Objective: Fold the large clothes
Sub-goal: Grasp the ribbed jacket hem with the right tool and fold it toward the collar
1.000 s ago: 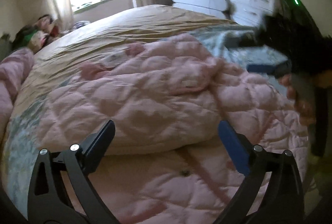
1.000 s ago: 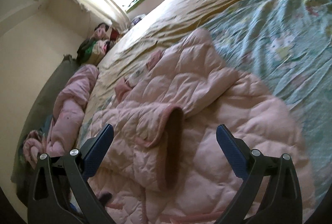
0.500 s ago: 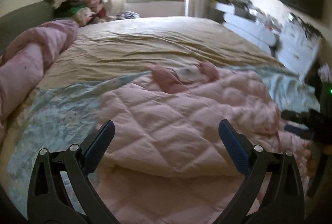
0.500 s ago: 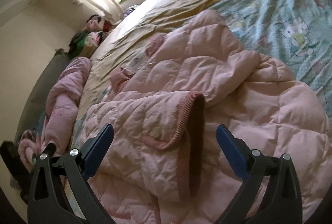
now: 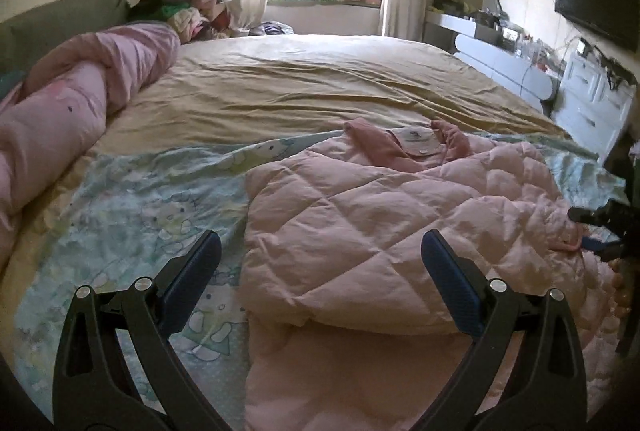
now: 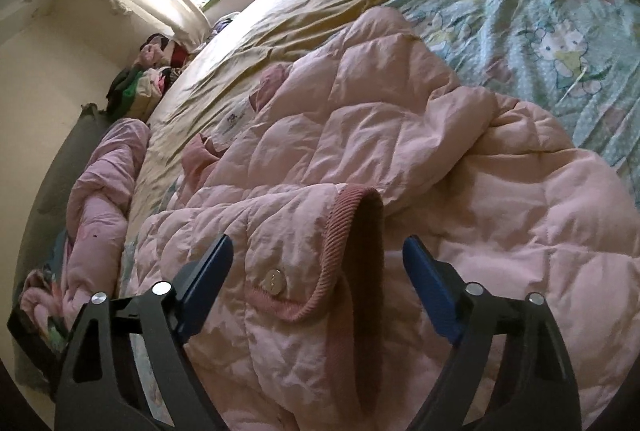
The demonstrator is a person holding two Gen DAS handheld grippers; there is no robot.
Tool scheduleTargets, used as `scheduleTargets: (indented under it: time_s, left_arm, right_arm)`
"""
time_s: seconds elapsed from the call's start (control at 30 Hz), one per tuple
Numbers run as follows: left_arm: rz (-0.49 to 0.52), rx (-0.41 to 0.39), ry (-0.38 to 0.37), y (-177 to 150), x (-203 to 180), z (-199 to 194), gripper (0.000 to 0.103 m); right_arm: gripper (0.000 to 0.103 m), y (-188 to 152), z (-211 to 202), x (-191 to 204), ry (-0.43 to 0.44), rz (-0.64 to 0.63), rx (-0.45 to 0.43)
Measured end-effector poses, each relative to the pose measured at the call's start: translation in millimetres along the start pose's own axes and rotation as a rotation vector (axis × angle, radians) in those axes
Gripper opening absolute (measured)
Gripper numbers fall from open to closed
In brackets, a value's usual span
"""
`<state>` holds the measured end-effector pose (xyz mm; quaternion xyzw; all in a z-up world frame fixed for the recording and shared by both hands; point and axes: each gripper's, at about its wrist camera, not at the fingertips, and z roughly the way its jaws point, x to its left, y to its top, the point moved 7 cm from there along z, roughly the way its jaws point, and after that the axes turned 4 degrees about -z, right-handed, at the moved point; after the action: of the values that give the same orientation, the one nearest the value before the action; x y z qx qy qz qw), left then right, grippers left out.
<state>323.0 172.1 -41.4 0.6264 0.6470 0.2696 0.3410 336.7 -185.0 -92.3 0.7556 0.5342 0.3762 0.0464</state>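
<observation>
Left wrist view: one pink quilted jacket (image 5: 360, 231), one rolled pink duvet (image 5: 72, 103)

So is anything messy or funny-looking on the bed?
Yes. The pink puffy jacket lies crumpled, one sleeve flopped across its front, cuff gaping. A pink duvet is bunched along the bed's edge, and clothes are heaped in the corner.
</observation>
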Motion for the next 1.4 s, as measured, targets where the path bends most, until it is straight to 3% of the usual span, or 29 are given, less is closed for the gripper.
scheduleTargets:
  time_s: [0.07, 0.13, 0.2, 0.23, 0.3, 0.6, 0.77, 0.93, 1.07, 1.4]
  left_arm:
    - [-0.025, 0.0, -0.007, 1, 7, 1, 0.094]
    - [-0.038, -0.003, -0.004, 3, 15, 3, 0.094]
    - [-0.052, -0.002, -0.003, 6, 22, 5, 0.094]
    - [-0.061, -0.001, -0.006, 7, 24, 6, 0.094]
    - [-0.083, 0.003, -0.021, 9, 29, 8, 0.094]
    - [-0.188, 0.0, -0.031, 15, 53, 8, 0.094]
    - [-0.207, 0.022, -0.031, 13, 56, 14, 0.094]
    - [-0.18, 0.028, -0.03, 13, 49, 17, 0.094]
    - [-0.14, 0.043, -0.075, 11, 34, 22, 0.094]
    - [-0.078, 0.058, -0.107, 4, 9, 35, 0.094]
  right_arm:
    - [0.068, -1, 6, 1, -0.012, 0.0, 0.009]
    - [0.062, -3, 9, 2, -0.035, -0.005, 0.01]
    - [0.042, -4, 9, 5, -0.047, -0.017, -0.007]
    - [0.036, -3, 10, 8, -0.042, -0.03, -0.011]
    - [0.014, -3, 9, 24, -0.026, -0.13, -0.025]
    - [0.009, 29, -58, 105, 0.039, -0.448, -0.253]
    - [0.009, 53, -86, 139, 0.028, -0.568, -0.314]
    - [0.008, 75, -96, 157, -0.008, -0.632, -0.36]
    - [0.008, 85, -96, 166, -0.058, -0.67, -0.39]
    - [0.007, 106, -77, 148, -0.112, -0.626, -0.39]
